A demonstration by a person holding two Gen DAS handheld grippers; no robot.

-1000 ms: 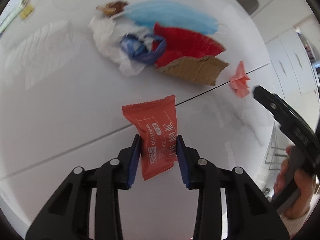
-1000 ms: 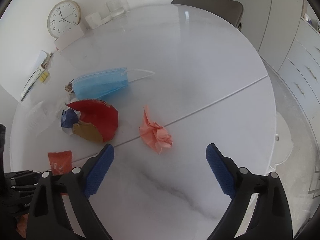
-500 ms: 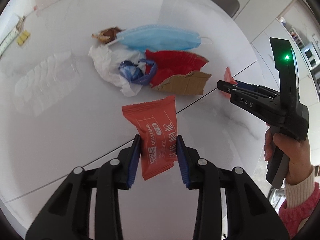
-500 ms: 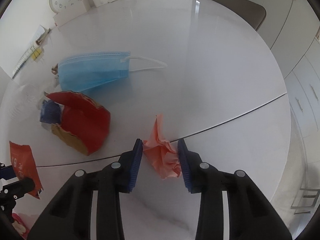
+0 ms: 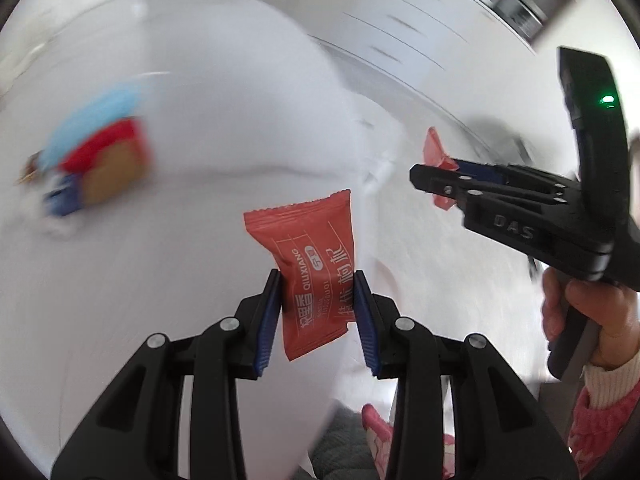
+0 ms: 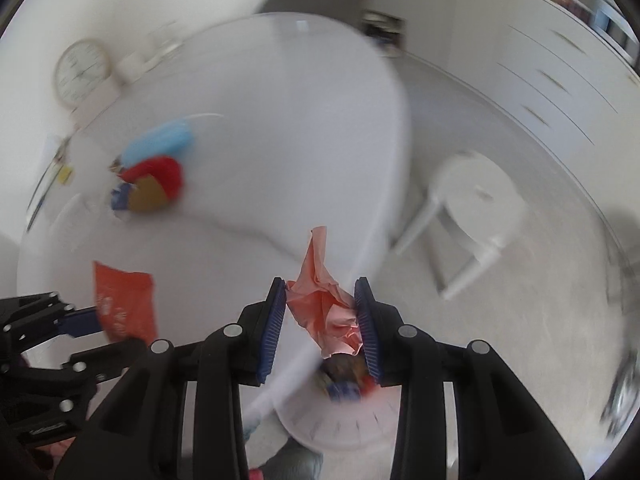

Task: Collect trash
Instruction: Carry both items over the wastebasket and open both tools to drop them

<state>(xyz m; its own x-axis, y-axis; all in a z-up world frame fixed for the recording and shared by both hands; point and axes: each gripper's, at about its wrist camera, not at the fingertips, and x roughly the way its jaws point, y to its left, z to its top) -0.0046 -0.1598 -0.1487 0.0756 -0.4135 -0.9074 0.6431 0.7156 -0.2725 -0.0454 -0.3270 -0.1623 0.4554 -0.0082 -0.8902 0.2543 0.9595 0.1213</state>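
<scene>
While the table [image 6: 248,80] keeps its blurred trash pile [image 6: 150,184], both pieces have left it. The right gripper [image 6: 320,312], jaws just closed, pinches the pink wad [image 6: 324,304] above a bin [image 6: 344,428]. The left gripper [image 5: 318,312] still clamps the wrapper [image 5: 312,264], long axis pointing away along the fingers.

Motion-blurred trash pile [image 5: 96,160] on the table; bin contents [image 6: 348,380] half hidden behind crumpled pink paper [image 6: 324,304].
</scene>
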